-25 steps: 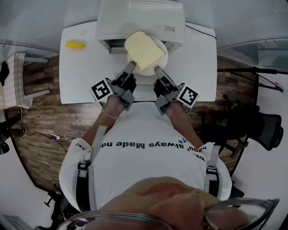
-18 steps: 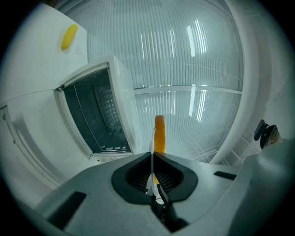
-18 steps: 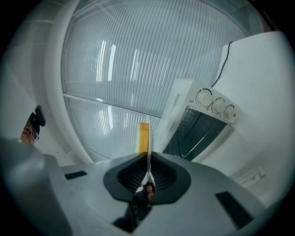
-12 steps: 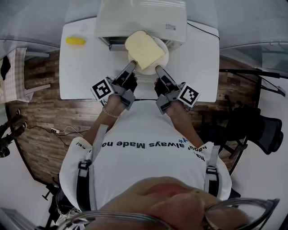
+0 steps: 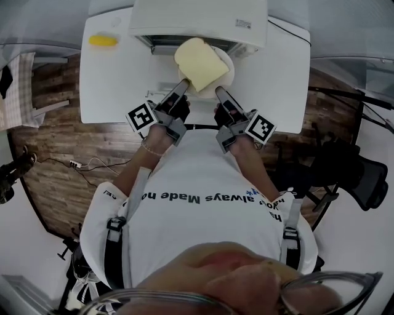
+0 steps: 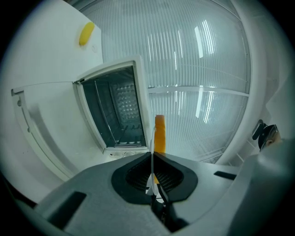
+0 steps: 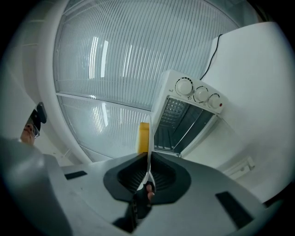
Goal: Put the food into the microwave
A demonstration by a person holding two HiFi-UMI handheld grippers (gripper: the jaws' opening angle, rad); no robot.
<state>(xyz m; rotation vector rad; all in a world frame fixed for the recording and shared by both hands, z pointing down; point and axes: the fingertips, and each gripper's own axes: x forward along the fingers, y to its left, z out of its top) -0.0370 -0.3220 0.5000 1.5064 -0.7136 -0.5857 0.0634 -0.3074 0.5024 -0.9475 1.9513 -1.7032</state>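
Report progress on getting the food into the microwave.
Done: the microwave stands open, cavity empty. In hand: left tongs and right tongs clamp the plate with bread before the opening. Left: slide it inside, release.

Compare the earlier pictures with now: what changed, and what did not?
Little: the plate with the bread slice overlaps the open microwave less, perhaps lowered slightly. The left hand-held gripper and right hand-held gripper remain shut on its rim; yellow object unmoved.
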